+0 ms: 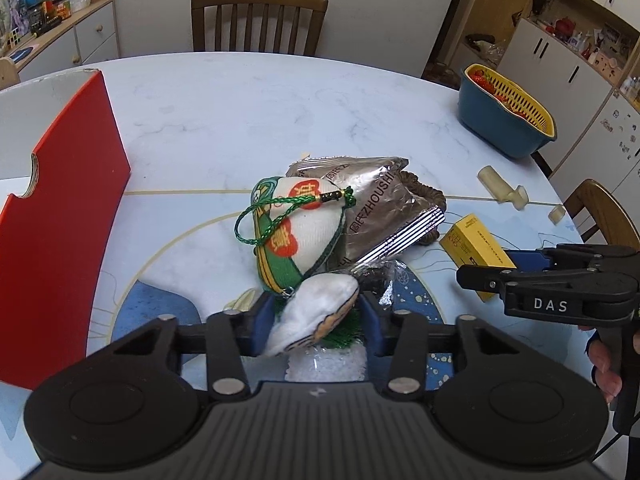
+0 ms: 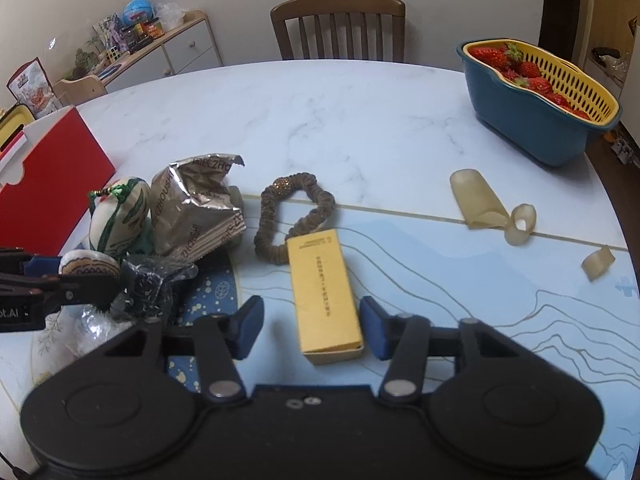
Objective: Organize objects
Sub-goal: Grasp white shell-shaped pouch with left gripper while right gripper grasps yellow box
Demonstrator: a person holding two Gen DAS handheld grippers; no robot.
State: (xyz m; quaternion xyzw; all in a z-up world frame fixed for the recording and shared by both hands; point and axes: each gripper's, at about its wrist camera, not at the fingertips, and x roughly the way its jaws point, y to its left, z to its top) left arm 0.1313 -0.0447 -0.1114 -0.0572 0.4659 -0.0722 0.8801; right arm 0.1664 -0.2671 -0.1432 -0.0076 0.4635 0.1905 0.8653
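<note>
My left gripper point(image 1: 318, 322) has its jaws around a small white embroidered pouch point(image 1: 316, 314); whether the fingers press it I cannot tell. Beyond it lie a white and green sachet with a green cord point(image 1: 292, 228), a silver foil snack bag point(image 1: 376, 208) and a brown hair scrunchie point(image 2: 292, 216). My right gripper point(image 2: 312, 330) is open, its blue fingers point(image 2: 248, 326) on either side of a yellow box point(image 2: 324, 292) lying on the table. The right gripper also shows in the left wrist view point(image 1: 500, 276), and the left gripper in the right wrist view point(image 2: 72, 284).
A red open box point(image 1: 68, 208) stands at the left. A blue tub with a yellow strainer of strawberries point(image 2: 536, 92) sits far right. Beige rubbery pieces point(image 2: 484, 204) lie on the right. Crinkled clear wrap point(image 2: 148, 280) lies by the pouch. A wooden chair point(image 1: 258, 16) stands behind the table.
</note>
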